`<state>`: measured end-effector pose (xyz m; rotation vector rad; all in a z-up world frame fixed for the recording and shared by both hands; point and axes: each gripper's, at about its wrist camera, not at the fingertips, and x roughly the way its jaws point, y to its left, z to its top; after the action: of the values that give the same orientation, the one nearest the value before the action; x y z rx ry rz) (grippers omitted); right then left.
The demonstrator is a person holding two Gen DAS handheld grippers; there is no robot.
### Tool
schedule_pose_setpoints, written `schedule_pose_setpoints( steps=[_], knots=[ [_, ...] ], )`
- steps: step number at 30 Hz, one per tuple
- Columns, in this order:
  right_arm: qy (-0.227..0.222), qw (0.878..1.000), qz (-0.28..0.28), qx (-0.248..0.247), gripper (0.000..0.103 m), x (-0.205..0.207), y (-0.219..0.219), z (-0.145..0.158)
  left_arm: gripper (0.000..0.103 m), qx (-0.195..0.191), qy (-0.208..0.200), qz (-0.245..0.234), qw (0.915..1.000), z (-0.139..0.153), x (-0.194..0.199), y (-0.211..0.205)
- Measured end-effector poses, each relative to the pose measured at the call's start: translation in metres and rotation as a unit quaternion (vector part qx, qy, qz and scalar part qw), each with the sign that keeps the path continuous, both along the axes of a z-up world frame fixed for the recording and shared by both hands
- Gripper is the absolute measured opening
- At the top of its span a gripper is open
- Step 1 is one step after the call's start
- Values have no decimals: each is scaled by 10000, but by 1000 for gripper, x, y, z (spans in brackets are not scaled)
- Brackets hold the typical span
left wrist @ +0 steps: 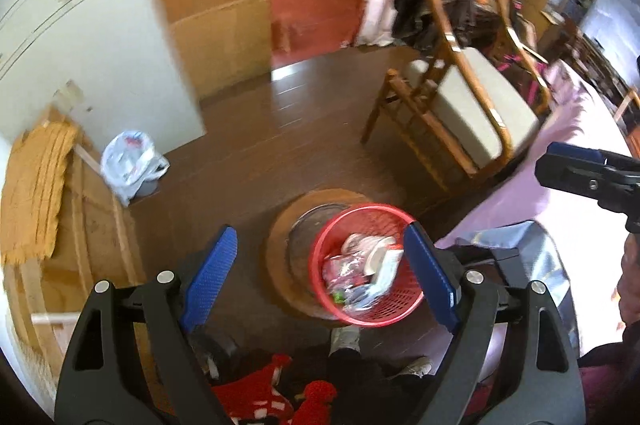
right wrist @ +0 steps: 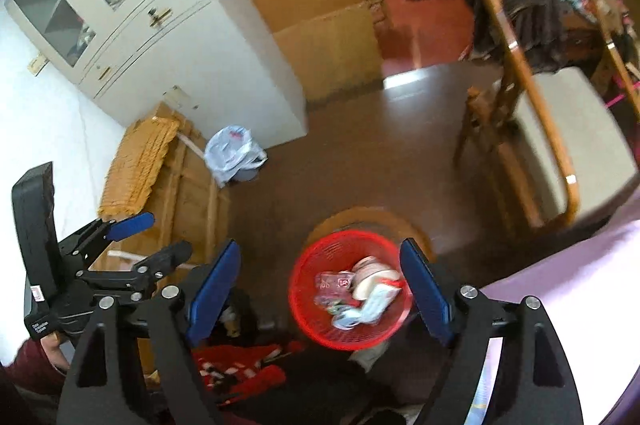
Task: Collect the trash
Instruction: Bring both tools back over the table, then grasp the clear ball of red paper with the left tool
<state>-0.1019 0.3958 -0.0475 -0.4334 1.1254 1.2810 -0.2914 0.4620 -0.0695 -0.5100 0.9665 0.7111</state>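
Red mesh plastic basket [left wrist: 366, 265] of wrappers sat on the floor below both wide-open, empty grippers, left gripper [left wrist: 320, 273] and right gripper [right wrist: 320, 285].

Both wrist cams sit right behind their blue-padded fingers, looking steeply down at the dark wooden floor from well above. Each one catches the same red mesh plastic basket [left wrist: 366, 265] [right wrist: 350, 291], the white plastic bag [left wrist: 130, 165] [right wrist: 234, 153] by the white cabinet [left wrist: 100, 45] [right wrist: 160, 37], and the rattan chair [left wrist: 460, 113] [right wrist: 540, 129].

No readable text

Print on the red packet [right wrist: 335, 282] in the basket [right wrist: 304, 309] is too blurred to read.
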Motion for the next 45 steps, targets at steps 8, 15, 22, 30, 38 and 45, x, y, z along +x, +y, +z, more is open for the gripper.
schedule_pose_setpoints(
  steps=[8, 15, 22, 30, 38, 45],
  knots=[
    [-762, 9865, -1385, 421, 81, 51, -104, 49, 83, 321, -451, -1474, 9875, 30, 104, -37],
    [-1034, 9385, -3236, 624, 82, 89, -245, 67, 86, 535, -779, -3156, 9442, 55, 202, -128],
    [-1117, 8646, -4861, 611, 84, 95, -401, 60, 88, 483, -922, -4424, 8907, 62, 267, -243],
    [-1021, 7851, -6093, 433, 87, 85, -556, 31, 91, 309, -779, -5325, 8423, 44, 311, -373],
    [-520, 7350, -6758, 204, 87, 69, -655, -15, 91, 40, -199, -5906, 8067, -4, 334, -468],
    [-304, 7272, -6857, -111, 87, 53, -680, -33, 91, -89, 152, -6126, 7902, -40, 349, -517]
  ],
)
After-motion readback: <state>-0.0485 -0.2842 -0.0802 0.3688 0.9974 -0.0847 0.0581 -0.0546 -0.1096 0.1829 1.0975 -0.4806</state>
